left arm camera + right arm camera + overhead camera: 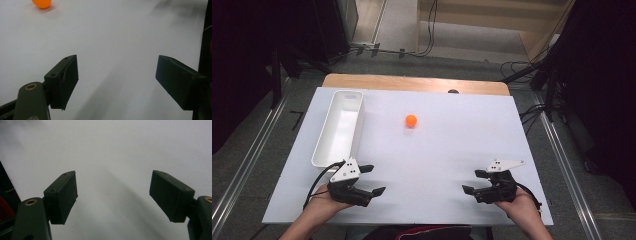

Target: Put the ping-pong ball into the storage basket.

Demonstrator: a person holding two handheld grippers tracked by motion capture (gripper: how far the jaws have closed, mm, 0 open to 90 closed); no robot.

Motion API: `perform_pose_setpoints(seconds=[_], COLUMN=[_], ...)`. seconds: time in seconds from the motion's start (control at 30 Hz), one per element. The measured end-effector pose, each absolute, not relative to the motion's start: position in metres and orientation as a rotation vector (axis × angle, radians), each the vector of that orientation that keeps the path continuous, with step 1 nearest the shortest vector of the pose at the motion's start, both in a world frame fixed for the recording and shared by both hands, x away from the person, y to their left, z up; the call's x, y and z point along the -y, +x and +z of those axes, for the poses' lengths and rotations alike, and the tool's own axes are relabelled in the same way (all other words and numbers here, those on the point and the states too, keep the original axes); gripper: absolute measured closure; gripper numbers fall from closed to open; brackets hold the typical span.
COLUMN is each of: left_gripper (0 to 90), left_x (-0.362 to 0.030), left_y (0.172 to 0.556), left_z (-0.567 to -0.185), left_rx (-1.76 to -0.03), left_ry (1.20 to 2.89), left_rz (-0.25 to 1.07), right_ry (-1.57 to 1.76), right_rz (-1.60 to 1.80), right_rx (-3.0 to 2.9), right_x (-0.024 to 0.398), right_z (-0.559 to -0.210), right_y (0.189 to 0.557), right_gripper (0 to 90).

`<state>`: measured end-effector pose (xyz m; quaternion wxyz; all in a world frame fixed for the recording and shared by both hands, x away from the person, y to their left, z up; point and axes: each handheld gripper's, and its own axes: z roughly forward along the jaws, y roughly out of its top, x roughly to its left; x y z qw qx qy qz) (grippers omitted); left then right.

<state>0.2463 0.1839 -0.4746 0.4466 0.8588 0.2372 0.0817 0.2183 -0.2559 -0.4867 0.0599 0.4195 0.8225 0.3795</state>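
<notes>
High view: both grippers, left [373, 179] and right [472, 181], are held wide and empty; ball [411, 120] at twelve o'clock could be nudged rolling.

A white board [452, 150] covers most of a wooden desk [412, 82], whose bare edge shows at twelve o'clock. Grey floor [262, 165] surrounds the desk. Black cables [429, 30] trail across the floor toward twelve and two o'clock. Metal rails [569, 175] run along the floor at three and nine o'clock.
</notes>
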Motion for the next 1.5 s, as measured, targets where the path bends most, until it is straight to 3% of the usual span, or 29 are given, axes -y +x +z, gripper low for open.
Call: perform_pose_setpoints(seconds=[1.5], left_gripper=[17.4], left_x=[-0.167], left_y=[0.251], left_z=[-0.475], left_rx=[-0.626], left_ry=[2.107], left_rz=[0.118], right_ry=[1.276], right_rz=[1.138], right_rx=[-2.484], right_x=[0.258], right_z=[-0.487], right_y=[0.216], right_gripper=[20.7])
